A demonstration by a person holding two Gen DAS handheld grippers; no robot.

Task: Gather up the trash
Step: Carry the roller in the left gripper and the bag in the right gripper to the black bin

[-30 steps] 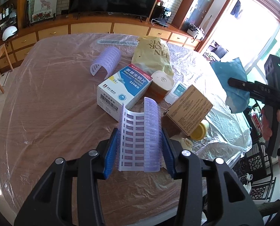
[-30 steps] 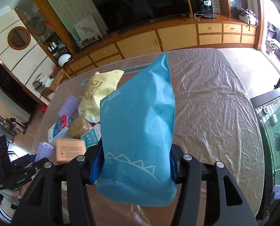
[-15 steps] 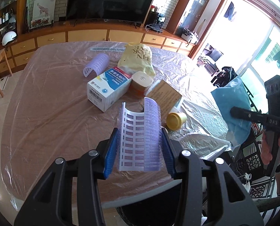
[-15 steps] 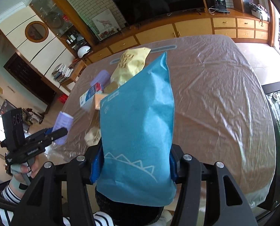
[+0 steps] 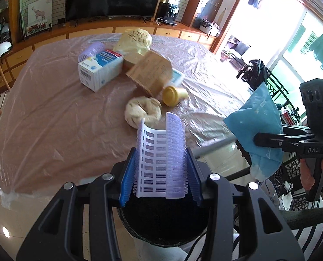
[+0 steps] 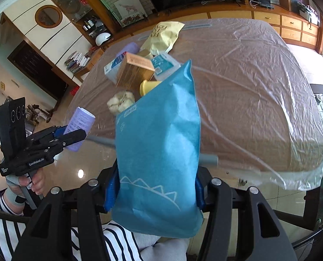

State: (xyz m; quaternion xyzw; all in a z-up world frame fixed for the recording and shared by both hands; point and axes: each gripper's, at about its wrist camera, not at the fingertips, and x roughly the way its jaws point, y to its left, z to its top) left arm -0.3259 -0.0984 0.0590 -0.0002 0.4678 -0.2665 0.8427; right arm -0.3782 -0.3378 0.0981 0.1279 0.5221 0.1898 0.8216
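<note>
Lilac plastic hair roller with a white slotted inside (image 5: 161, 156) sits upright, clamped between the blue pads of the left tongs (image 5: 160, 174), off the near edge of the counter (image 5: 52, 113), above a dark round bin opening (image 5: 163, 224). Blue paper pouch with a white zigzag print (image 6: 159, 152) is pinched in the right tongs (image 6: 156, 193), also past the counter edge, over a striped sleeve (image 6: 5, 237). On the plastic-covered counter: white-and-blue cardboard box (image 5: 99, 69), brown cardboard box (image 5: 150, 74), yellow plastic cap (image 5: 172, 94), crumpled beige wad (image 5: 143, 111), yellow paper bag (image 5: 135, 41), second lilac roller (image 5: 90, 51). Boxes, cap and wad cluster together mid-counter.
</note>
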